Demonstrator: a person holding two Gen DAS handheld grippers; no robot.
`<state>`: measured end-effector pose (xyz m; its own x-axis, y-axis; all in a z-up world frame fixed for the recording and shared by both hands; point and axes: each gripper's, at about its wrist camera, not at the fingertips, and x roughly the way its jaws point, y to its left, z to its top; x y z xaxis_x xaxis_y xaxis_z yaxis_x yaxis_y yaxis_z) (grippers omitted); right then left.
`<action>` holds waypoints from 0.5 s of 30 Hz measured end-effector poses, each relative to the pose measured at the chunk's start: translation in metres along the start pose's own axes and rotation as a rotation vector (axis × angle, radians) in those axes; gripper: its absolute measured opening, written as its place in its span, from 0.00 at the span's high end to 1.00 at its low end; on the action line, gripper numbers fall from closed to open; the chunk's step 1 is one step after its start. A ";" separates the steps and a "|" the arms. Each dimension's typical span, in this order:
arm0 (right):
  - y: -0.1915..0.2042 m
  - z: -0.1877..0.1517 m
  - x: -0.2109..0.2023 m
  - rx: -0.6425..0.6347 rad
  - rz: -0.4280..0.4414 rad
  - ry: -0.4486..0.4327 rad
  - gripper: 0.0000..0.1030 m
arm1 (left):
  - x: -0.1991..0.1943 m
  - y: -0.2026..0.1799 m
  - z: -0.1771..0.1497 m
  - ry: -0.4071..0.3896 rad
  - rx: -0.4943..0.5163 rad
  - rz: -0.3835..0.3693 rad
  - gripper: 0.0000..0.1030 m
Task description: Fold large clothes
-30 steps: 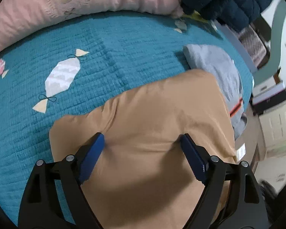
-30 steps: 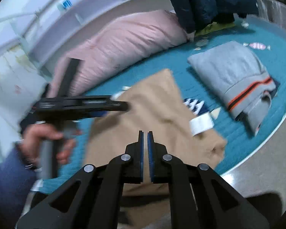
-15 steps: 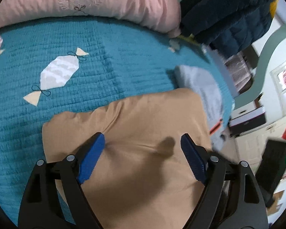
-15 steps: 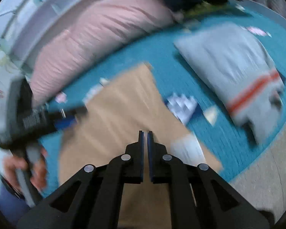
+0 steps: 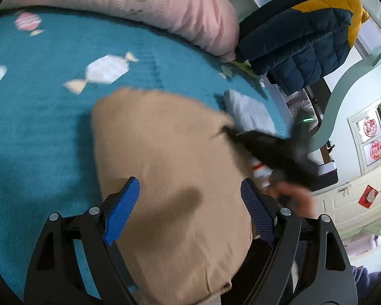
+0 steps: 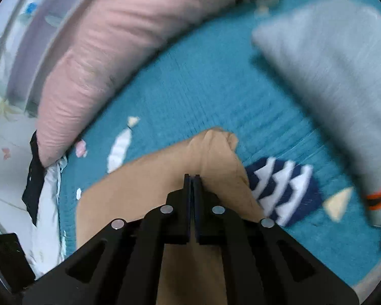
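A tan garment (image 5: 170, 178) lies on a bed covered by a teal quilt (image 5: 38, 117) printed with candy shapes. The left gripper (image 5: 188, 212) hovers over the near part of the garment with its blue pads spread wide and nothing between them. The right gripper (image 6: 189, 180) has its fingers pressed together on a bunched corner of the garment at its far right edge; in the left wrist view it shows as a dark blur at that same edge. Along the far side of the bed lies a long pink pillow (image 5: 144, 7), with a navy and yellow puffer jacket (image 5: 304, 30) to its right. A folded grey garment (image 6: 337, 81) rests on the quilt to the right. White cabinets (image 5: 360, 198) stand beyond the bed's right side.
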<state>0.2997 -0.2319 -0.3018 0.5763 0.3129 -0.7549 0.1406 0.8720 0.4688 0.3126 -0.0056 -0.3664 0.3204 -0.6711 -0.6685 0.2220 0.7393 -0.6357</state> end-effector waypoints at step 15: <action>-0.007 -0.121 -0.021 -0.088 -0.120 0.051 0.96 | 0.002 0.038 -0.105 0.039 -0.288 -0.139 0.16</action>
<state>0.1896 -0.1988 -0.3446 0.5180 0.2213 -0.8263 0.1336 0.9332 0.3336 0.2246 0.0156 -0.4326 0.2689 -0.7701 -0.5785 -0.0100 0.5984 -0.8012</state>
